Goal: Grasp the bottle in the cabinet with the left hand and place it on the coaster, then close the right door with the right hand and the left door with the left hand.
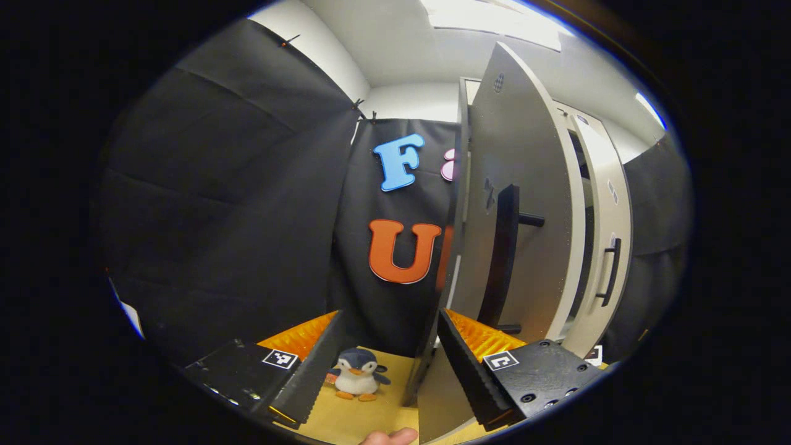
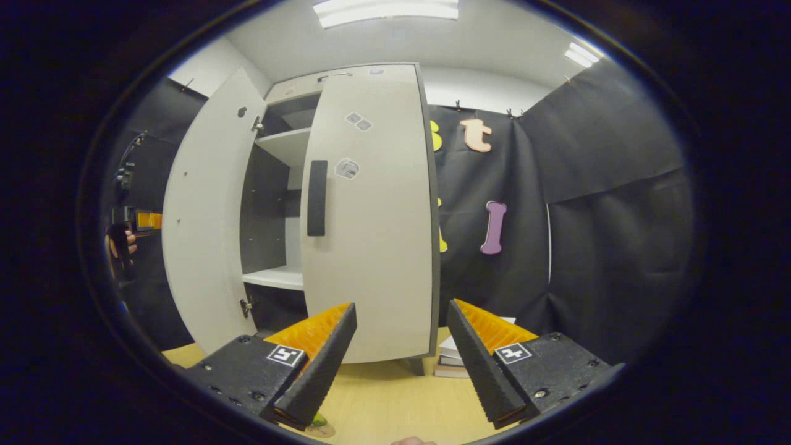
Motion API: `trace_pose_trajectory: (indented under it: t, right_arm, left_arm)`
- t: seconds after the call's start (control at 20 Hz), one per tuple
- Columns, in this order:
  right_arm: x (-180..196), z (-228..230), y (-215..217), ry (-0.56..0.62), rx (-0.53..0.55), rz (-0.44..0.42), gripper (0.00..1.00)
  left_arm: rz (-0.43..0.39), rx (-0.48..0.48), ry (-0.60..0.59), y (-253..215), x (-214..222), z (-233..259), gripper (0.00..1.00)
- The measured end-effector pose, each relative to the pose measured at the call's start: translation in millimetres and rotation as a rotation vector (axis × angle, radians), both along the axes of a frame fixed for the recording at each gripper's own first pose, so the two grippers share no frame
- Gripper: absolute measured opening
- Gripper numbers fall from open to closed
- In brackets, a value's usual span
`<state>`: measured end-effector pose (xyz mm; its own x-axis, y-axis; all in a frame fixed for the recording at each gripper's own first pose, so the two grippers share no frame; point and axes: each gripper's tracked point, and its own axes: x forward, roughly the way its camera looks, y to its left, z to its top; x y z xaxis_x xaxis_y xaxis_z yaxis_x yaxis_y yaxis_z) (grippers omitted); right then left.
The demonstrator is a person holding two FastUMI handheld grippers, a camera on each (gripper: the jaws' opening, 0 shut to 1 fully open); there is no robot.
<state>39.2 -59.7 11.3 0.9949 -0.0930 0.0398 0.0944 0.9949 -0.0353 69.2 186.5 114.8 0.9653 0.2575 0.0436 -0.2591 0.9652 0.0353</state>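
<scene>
Your left gripper (image 1: 383,377) stands wide apart and empty, just beside the outer face of the cabinet's left door (image 1: 525,204), which is swung open with its black handle (image 1: 500,259) facing you. A plush penguin (image 1: 358,372) sits on the table (image 1: 346,420) left of that door. Your right gripper (image 2: 401,358) is also spread wide, holding nothing, facing the right door (image 2: 377,235), which stands nearly closed. The bottle's location cannot be determined.

left door (image 1: 525,204) edge-on ahead, penguin toy (image 1: 358,374) on table (image 1: 346,420)
</scene>
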Motion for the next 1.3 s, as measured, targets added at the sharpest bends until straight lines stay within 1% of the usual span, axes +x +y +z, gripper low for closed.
trace_pose_trajectory:
  t: [0.15,0.35,0.4,0.5,0.6,0.65,0.7,0.85,1.0,1.05,1.1,1.15,1.2,1.25,1.3]
  right_arm:
    - [-0.5,-1.0,-1.2,0.006,-0.007,0.001,0.97]
    - [-10.2,4.4,-9.0,-0.003,-0.018,-0.025,0.97]
    - [-12.4,5.2,-10.6,-0.003,-0.022,-0.030,0.97]
    - [-16.3,7.8,-14.5,-0.010,-0.030,-0.043,0.97]
    - [-17.3,8.6,-13.6,-0.011,-0.023,-0.051,0.97]
    - [-17.8,7.6,-11.5,-0.009,-0.021,-0.050,0.93]
    - [-19.1,7.2,-9.3,-0.008,-0.023,-0.049,0.97]
    - [-24.4,6.0,-8.3,-0.007,-0.032,-0.061,0.97]
    - [-22.4,7.1,1.0,-0.011,-0.012,-0.046,0.97]
    - [-21.0,6.9,3.6,-0.011,-0.010,-0.041,0.97]
    - [-19.9,6.5,7.3,-0.009,-0.012,-0.035,0.97]
    - [-18.9,6.6,11.3,-0.008,-0.019,-0.027,0.97]
    - [-17.5,6.4,15.6,-0.004,-0.029,-0.018,0.97]
    - [-15.9,4.8,19.6,0.004,-0.039,-0.008,0.97]
    - [-15.4,4.0,25.0,0.008,-0.047,0.003,0.97]
  left_arm:
    - [-0.068,-0.019,0.004,-27.2,5.0,-5.6,0.93]
    - [-0.131,-0.097,-0.021,-50.2,15.1,-11.2,0.93]
    - [-0.146,-0.113,-0.018,-57.1,18.5,-14.8,1.00]
    - [-0.178,-0.134,-0.007,-71.6,23.9,-19.1,0.99]
    - [-0.203,-0.124,-0.014,-83.9,30.1,-19.2,1.00]
    - [-0.215,-0.119,-0.015,-88.8,33.3,-19.8,1.00]
    - [-0.223,-0.116,-0.014,-92.8,35.4,-21.1,1.00]
    - [-0.226,-0.103,-0.018,-95.9,35.6,-19.2,1.00]
    - [-0.232,-0.096,-0.033,-99.5,28.6,-13.4,1.00]
    - [-0.238,-0.094,-0.036,-102.2,24.6,-12.2,0.95]
    - [-0.245,-0.092,-0.037,-104.9,20.3,-12.1,0.95]
    - [-0.256,-0.089,-0.038,-109.0,15.4,-12.7,1.00]
    - [-0.267,-0.084,-0.041,-112.2,10.5,-13.4,1.00]
    - [-0.268,-0.078,-0.046,-113.2,5.4,-15.1,0.95]
    - [-0.261,-0.070,-0.048,-112.7,-0.6,-17.8,1.00]
